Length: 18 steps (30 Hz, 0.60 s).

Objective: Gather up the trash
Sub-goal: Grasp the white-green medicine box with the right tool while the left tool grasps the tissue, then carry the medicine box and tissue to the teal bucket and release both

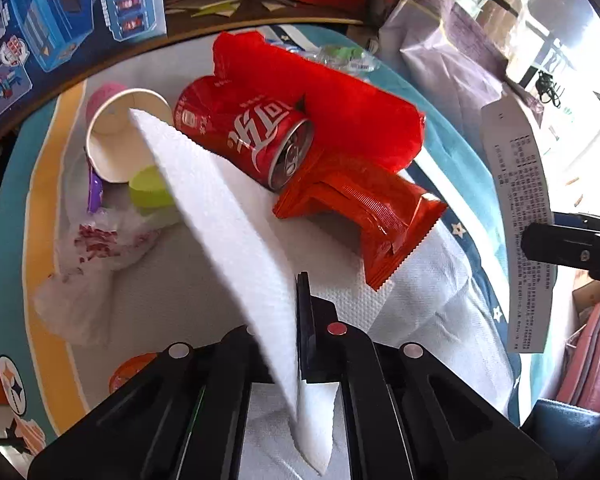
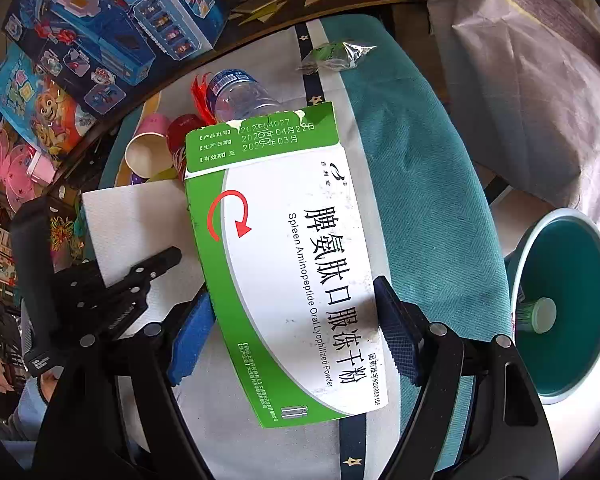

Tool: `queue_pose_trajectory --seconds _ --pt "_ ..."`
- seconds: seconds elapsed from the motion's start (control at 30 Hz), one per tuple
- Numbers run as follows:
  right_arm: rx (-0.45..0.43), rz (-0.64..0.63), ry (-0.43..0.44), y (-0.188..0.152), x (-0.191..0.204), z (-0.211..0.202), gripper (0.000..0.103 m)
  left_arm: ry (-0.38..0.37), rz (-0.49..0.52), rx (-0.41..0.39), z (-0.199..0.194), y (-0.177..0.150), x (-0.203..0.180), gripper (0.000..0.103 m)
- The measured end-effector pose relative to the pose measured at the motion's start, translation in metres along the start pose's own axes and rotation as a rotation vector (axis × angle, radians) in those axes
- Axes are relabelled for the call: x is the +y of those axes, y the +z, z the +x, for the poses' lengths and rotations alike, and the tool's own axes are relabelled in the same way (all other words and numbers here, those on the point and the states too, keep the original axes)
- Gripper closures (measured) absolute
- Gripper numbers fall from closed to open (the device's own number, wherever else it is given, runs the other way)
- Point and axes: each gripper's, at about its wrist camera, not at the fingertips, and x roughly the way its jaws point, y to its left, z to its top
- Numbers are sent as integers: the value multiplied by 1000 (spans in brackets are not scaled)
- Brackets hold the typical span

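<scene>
Our left gripper (image 1: 288, 336) pinches a white paper towel (image 1: 220, 216), lifting it off the heap. Our right gripper (image 2: 292, 328) clamps the green medicine box (image 2: 296, 264) by its edges (carried flat, likely binward). Beyond lie the cola can (image 1: 246, 136) and paper cup (image 1: 120, 136). The teal bin (image 2: 568, 304) holds one small capped bottle (image 2: 536, 314).

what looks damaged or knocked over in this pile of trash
The red soda can lies on its side on the white paper towel, dented near its base. The pink paper cup is tipped over beside it. The green-and-white medicine box has a torn top flap.
</scene>
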Motion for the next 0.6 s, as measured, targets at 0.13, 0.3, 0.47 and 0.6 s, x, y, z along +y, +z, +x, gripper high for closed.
queue_pose_trajectory --seconds 0.13,0.3,0.47,0.6 --pt "-23 17 19 -4 -9 -7 30 -2 -18 -53 -31 3 -3 102" --pt "-52 47 53 -9 -22 -19 30 -25 15 -108 -65 8 -22 101" --pt "-104 82 66 -15 -40 -41 30 -84 69 -124 -76 18 -57 101" --pt "-160 141 49 -20 -72 -67 30 -131 169 -122 -72 26 -103 101"
